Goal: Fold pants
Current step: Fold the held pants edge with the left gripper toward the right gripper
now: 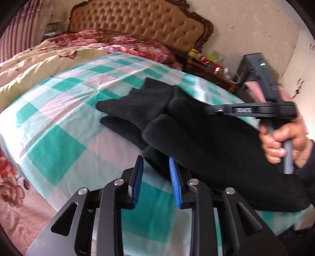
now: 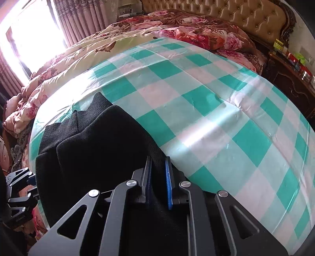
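Black pants (image 1: 196,137) lie bunched in folds on the teal-and-white checked sheet (image 1: 65,126), cuffs toward the headboard. My left gripper (image 1: 155,158) hovers at the near edge of the cloth with its blue pads apart; sheet shows between them and nothing is pinched. In the right wrist view the pants (image 2: 88,147) fill the lower left, and my right gripper (image 2: 158,158) is shut on a fold of them, black cloth squeezed between the pads. A hand (image 1: 279,141) holds the right gripper's body (image 1: 250,110) above the pants. The left gripper's linkage (image 2: 19,187) shows at the left edge.
A floral quilt (image 2: 177,29) is heaped at the far side of the bed below a tufted tan headboard (image 1: 137,17). A dark wooden nightstand (image 2: 291,82) with small items stands to the right. Curtains and a bright window (image 2: 35,29) are at the left.
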